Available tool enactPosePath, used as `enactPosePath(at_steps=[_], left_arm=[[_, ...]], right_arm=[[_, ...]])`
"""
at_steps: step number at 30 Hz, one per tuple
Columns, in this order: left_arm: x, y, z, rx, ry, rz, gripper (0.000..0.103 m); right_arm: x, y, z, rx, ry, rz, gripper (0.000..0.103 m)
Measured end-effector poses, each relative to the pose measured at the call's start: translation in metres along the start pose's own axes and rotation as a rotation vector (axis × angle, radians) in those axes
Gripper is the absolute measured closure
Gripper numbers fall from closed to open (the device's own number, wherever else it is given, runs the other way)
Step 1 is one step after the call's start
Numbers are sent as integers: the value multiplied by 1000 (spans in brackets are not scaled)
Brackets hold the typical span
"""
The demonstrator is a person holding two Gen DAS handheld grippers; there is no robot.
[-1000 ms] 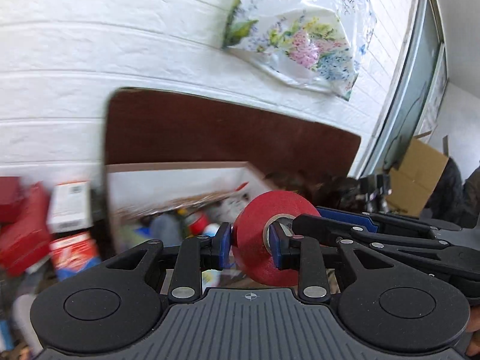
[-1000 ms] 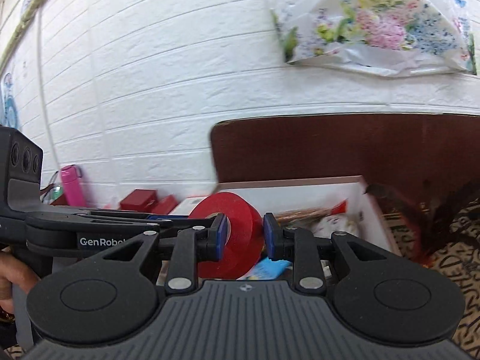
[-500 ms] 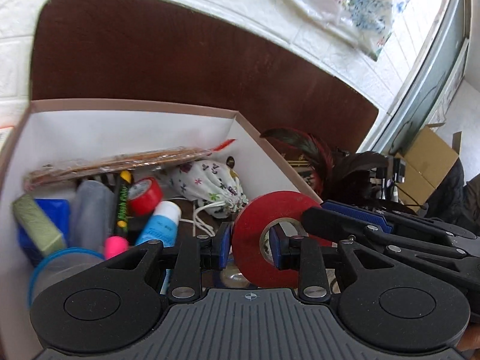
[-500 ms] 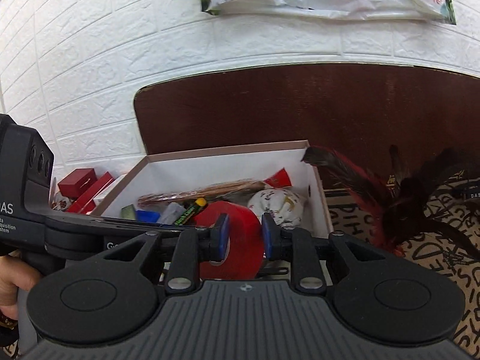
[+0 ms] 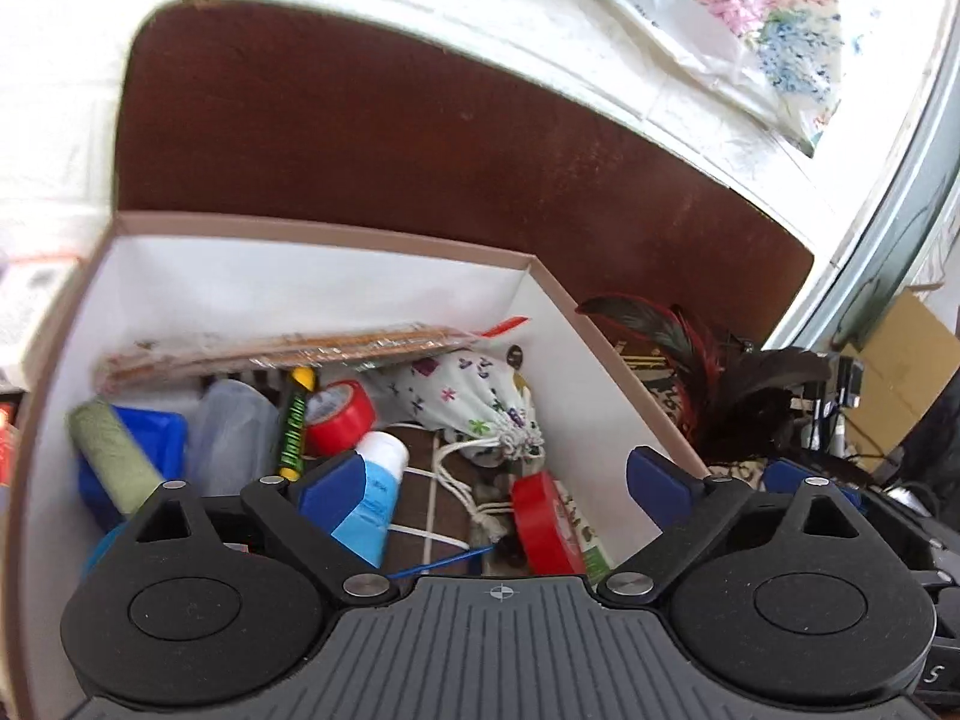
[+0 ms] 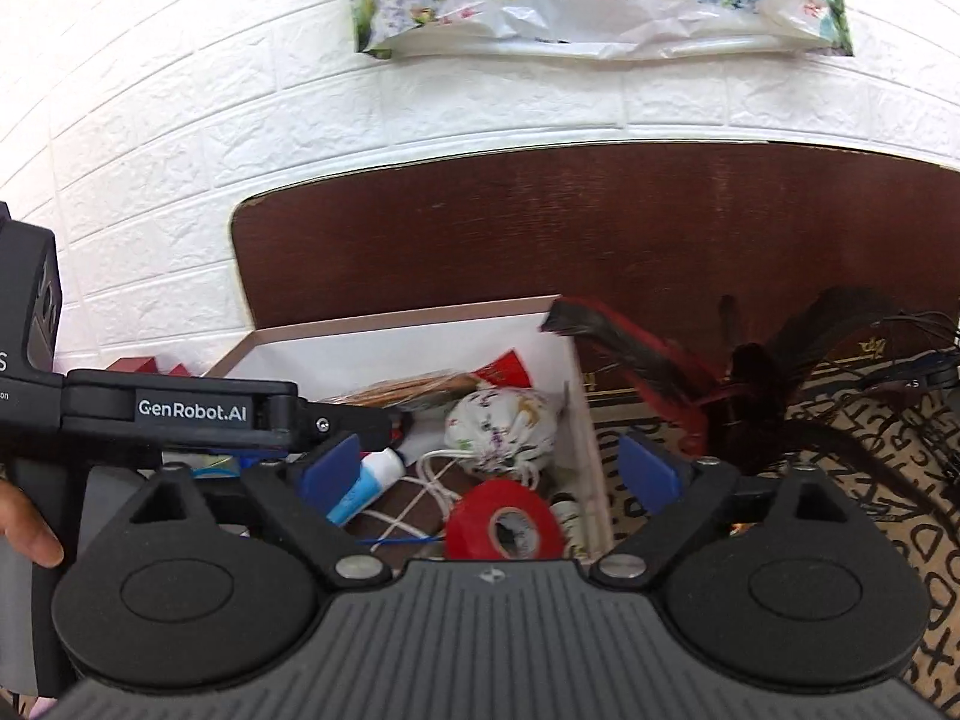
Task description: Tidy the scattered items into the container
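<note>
While both grippers, left [image 5: 497,483] and right [image 6: 491,468], are opening wide and empty, let the red tape roll [image 6: 504,527] settle in the box [image 5: 312,282] before withdrawing.

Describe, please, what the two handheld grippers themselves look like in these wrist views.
Each gripper, left and right, has a grey ribbed base, two round black hubs, black linkage arms with silver pins, and blue finger pads. The left gripper's arm, seen from the right wrist, carries white GenRobot.AI lettering.
</note>
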State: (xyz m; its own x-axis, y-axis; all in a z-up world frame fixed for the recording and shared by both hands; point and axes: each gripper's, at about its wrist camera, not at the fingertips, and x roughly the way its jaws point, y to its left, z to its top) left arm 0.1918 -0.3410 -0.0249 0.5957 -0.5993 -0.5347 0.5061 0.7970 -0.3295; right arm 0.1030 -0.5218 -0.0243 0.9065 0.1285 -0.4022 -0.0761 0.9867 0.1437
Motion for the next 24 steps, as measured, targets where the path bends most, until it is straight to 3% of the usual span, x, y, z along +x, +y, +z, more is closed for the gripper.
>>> enactPosePath(at_steps=[10, 16, 24], left_arm=[[-64, 4, -15, 52, -67, 93, 0], [-100, 5, -39, 85, -1, 235, 0], [-143, 16, -79, 75, 35, 253, 0]], right_arm=[[-26, 42, -3, -41, 17, 52, 0], [-41, 81, -16, -144, 127, 51, 0], [-63, 126, -42, -224, 200, 31, 0]])
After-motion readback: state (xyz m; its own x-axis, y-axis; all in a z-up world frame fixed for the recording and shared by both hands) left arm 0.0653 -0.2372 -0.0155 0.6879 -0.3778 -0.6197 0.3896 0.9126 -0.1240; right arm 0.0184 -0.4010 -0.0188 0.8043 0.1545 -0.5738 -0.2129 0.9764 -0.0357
